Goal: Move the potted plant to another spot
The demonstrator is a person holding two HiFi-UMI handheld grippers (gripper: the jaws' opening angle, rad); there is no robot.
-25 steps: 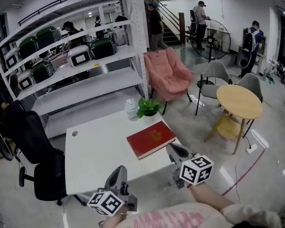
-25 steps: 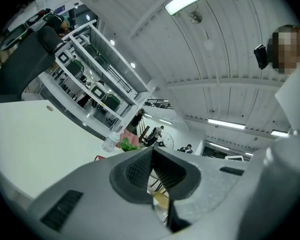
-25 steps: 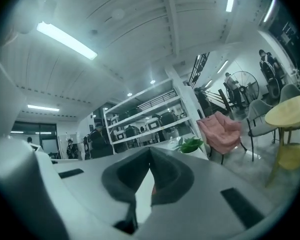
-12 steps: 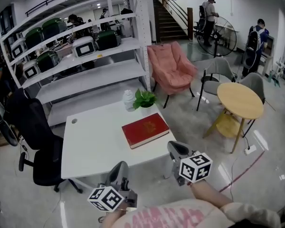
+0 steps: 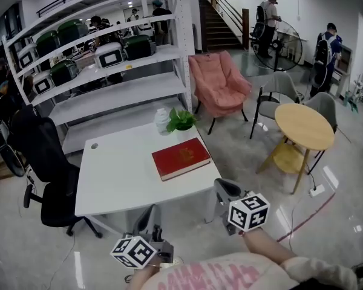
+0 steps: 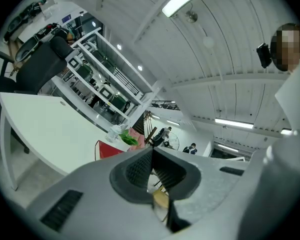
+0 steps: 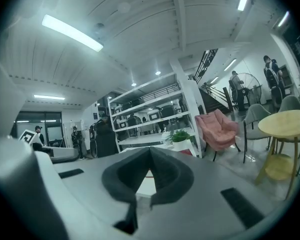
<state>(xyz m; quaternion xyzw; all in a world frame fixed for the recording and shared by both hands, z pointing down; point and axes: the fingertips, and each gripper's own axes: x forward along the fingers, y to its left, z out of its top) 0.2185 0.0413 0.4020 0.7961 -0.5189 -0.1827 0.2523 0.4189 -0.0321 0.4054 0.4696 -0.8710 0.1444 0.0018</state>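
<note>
Table (image 5: pixel 118 177) farther off now; left gripper (image 5: pixel 149 215) and right gripper (image 5: pixel 224 190) jaws clenched, empty.

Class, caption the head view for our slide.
Left gripper and right gripper, both shut, short of a white table holding a red book and a potted plant.

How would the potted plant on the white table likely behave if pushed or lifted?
Probably light: the potted plant looks small beside the red book. Its leaves spread wider than the pot, so a high push may tip it. Near the table edge, it could fall.
</note>
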